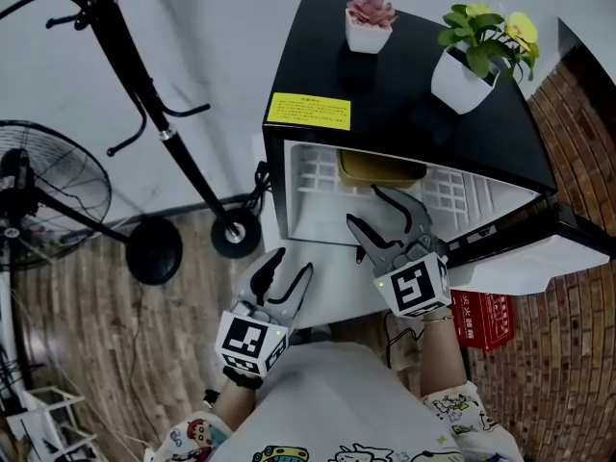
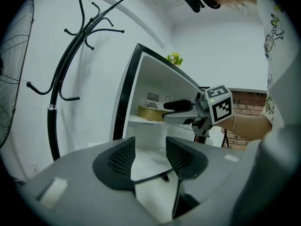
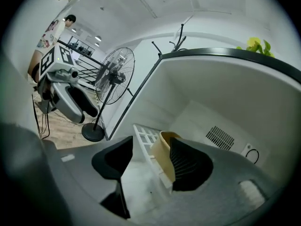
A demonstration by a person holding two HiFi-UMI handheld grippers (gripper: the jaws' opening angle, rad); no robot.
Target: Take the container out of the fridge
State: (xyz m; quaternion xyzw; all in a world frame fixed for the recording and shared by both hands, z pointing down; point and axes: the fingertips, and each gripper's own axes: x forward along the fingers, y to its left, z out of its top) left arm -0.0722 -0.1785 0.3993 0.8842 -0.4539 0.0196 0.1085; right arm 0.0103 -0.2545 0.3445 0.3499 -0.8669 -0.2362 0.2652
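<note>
Plainly one container [image 1: 381, 169] in one fridge [image 1: 404, 104] — two plants [image 1: 370, 22] [image 1: 478, 58] atop.

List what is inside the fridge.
In the fridge, a tan container sits on the white wire shelf. The open right gripper reaches toward it. The container's contents are hidden.
</note>
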